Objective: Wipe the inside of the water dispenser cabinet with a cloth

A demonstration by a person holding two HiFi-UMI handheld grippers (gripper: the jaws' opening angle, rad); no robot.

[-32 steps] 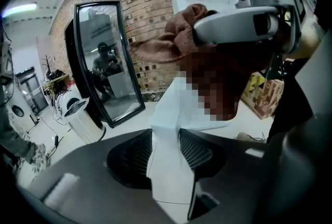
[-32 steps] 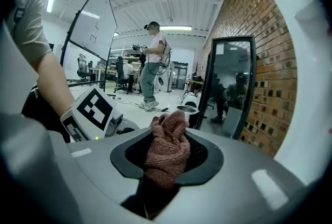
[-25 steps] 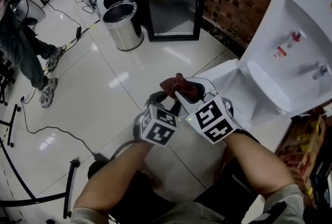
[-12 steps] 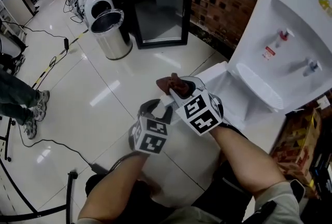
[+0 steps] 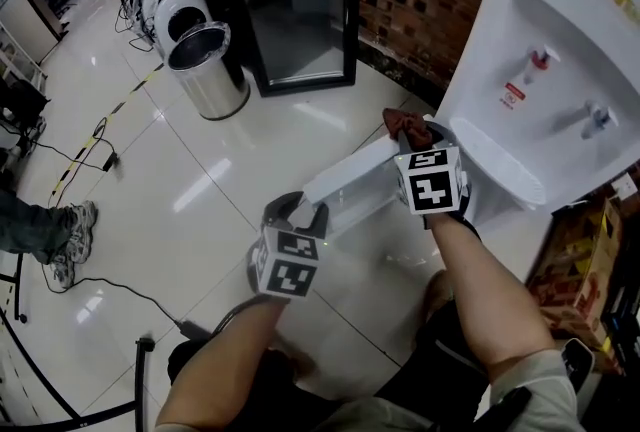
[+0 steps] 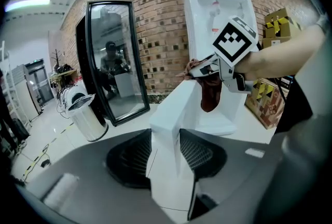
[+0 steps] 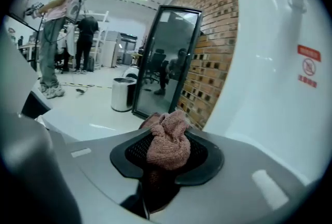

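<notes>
The head view looks steeply down on the white plastic water dispenser (image 5: 560, 70) and tall black-framed mirror (image 5: 300, 10). Both gripper views face these from low, the left farther back, the right close alongside.

I'm counting 2 grippers: left gripper (image 5: 300, 210), right gripper (image 5: 415, 138), each carrying 1 marker cube (image 5: 287, 263). I'm seeing 1 cloth (image 5: 403, 123), 1 water dispenser (image 5: 560, 20) w/ 2 taps (red tap (image 5: 541, 58), blue tap (image 5: 597, 118)), 1 door panel (image 5: 345, 175), 1 steel bin (image 5: 205, 70), 1 black-framed mirror (image 5: 300, 10). Right gripper view is showing 2 persons (image 7: 54, 21).
</notes>
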